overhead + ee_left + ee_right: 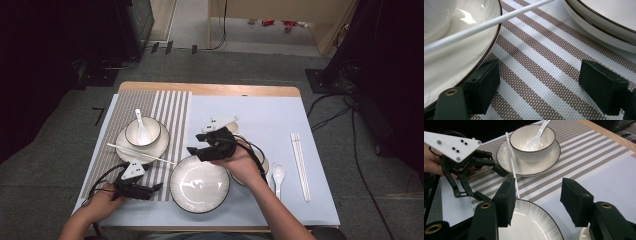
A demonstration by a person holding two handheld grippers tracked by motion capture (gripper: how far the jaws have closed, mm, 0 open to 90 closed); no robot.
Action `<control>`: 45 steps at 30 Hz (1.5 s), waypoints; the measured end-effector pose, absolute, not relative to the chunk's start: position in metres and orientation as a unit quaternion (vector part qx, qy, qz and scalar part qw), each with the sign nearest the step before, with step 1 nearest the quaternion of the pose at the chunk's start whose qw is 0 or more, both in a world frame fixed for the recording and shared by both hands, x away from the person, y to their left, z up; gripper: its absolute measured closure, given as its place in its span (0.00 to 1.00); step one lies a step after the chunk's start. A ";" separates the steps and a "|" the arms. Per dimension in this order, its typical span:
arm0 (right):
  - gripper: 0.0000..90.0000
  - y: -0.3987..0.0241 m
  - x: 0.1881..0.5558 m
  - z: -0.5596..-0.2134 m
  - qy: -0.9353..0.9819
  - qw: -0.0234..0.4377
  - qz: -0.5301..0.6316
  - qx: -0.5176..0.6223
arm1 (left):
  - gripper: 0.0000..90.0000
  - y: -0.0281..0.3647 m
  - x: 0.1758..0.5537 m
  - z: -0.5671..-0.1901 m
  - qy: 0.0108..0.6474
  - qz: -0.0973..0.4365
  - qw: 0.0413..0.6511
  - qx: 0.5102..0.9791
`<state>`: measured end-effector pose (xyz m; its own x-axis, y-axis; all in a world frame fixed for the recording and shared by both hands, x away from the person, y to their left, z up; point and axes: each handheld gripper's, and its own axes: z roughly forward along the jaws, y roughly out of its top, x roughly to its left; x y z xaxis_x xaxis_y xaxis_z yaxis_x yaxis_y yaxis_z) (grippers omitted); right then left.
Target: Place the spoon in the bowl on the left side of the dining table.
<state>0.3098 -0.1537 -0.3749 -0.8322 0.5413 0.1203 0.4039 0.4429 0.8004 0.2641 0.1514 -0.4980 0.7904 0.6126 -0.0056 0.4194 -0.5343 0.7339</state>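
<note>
Unmarked white plate [199, 186] beside striped placemat [172, 107]

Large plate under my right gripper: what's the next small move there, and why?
Probably ease the right gripper down to the large plate's far rim. Its jaws stand open with nothing between them, just above that rim, and a chopstick tip lies close ahead, so keep clear of it.

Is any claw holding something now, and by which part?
Nothing is held. The left claw stands open over the striped placemat; the right claw hangs open above the large plate.
</note>
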 end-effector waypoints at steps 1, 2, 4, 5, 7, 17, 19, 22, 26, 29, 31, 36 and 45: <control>0.51 -0.155 0.310 -0.375 0.845 0.078 0.448 0.280 | 0.19 0.151 0.264 -0.498 0.298 0.127 0.380 0.867; 0.51 -0.157 0.309 -0.375 0.845 0.077 0.448 0.282 | 0.19 0.151 0.264 -0.498 0.298 0.127 0.380 0.867; 0.51 -0.160 0.309 -0.375 0.844 0.078 0.449 0.283 | 0.19 0.151 0.264 -0.498 0.298 0.127 0.380 0.867; 0.51 -0.161 0.308 -0.375 0.844 0.080 0.448 0.283 | 0.19 0.151 0.264 -0.498 0.298 0.127 0.380 0.867; 0.51 -0.164 0.307 -0.374 0.844 0.080 0.449 0.283 | 0.19 0.151 0.264 -0.498 0.298 0.127 0.380 0.867; 0.51 -0.181 0.305 -0.371 0.844 0.079 0.453 0.275 | 0.19 0.151 0.264 -0.498 0.298 0.127 0.380 0.867; 0.51 -0.184 0.305 -0.371 0.844 0.079 0.453 0.276 | 0.19 0.151 0.264 -0.498 0.298 0.127 0.380 0.867; 0.51 -0.188 0.306 -0.370 0.845 0.081 0.451 0.275 | 0.19 0.151 0.264 -0.498 0.298 0.127 0.380 0.867; 0.52 -0.194 0.305 -0.371 0.845 0.084 0.452 0.272 | 0.19 0.151 0.264 -0.498 0.298 0.127 0.380 0.866; 0.52 -0.198 0.304 -0.370 0.842 0.082 0.457 0.273 | 0.19 0.151 0.264 -0.498 0.298 0.127 0.380 0.867; 0.52 -0.201 0.303 -0.370 0.844 0.085 0.456 0.270 | 0.19 0.151 0.264 -0.498 0.297 0.127 0.380 0.867; 0.52 -0.206 0.301 -0.370 0.846 0.089 0.451 0.270 | 0.19 0.151 0.264 -0.498 0.298 0.127 0.380 0.867; 0.52 -0.218 0.299 -0.371 0.845 0.098 0.445 0.279 | 0.19 0.151 0.264 -0.498 0.298 0.127 0.380 0.866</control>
<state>0.2993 -0.2177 -0.3708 -0.8252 0.5588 0.0822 0.3836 0.4476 0.8078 0.2641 0.1513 -0.4981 0.7901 0.6129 -0.0064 0.4198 -0.5335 0.7342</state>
